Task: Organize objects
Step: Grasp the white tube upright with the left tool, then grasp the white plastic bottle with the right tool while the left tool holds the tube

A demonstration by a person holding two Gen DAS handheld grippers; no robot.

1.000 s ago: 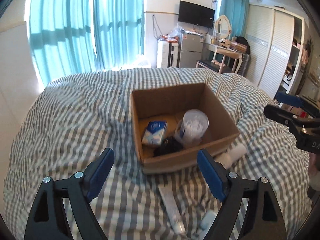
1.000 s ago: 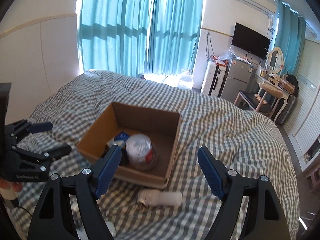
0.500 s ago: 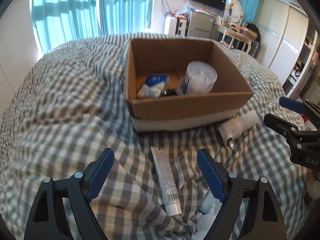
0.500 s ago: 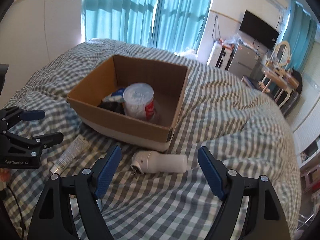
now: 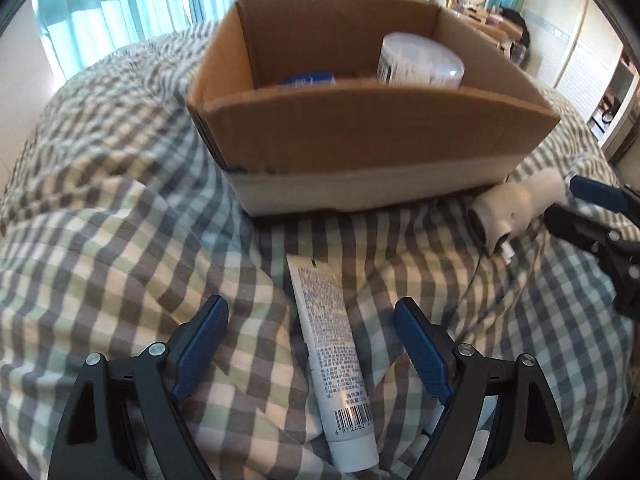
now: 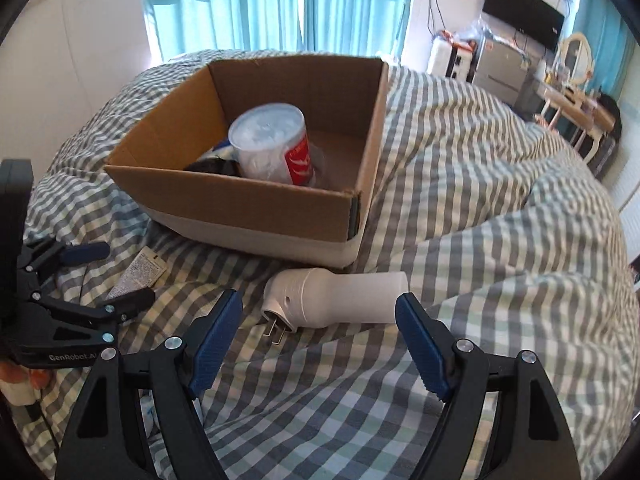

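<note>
An open cardboard box [image 5: 360, 136] [image 6: 248, 204] rests on the checked bed cover. Inside stand a clear lidded tub [image 5: 420, 62] [image 6: 276, 142], a blue packet [image 5: 308, 80] and something dark [image 6: 212, 166]. A white tube [image 5: 332, 344] [image 6: 138, 274] lies in front of the box, between the spread fingers of my left gripper [image 5: 312, 332], which is open just above it. A white plug-in device [image 6: 336, 298] [image 5: 516, 204] lies by the box's near corner, straddled by my open right gripper [image 6: 318, 328]. Neither gripper touches anything.
The checked duvet [image 6: 500, 208] bulges in soft folds around the box. Small white items [image 5: 476, 440] lie under the left gripper's right finger. Teal curtains [image 6: 240, 4], a television [image 6: 524, 10] and a dressing table [image 6: 576, 92] stand beyond the bed.
Both grippers have sunk toward the bed and tipped further down. The tube now lies between the left fingers and the white device between the right ones. Jaw widths look unchanged.
</note>
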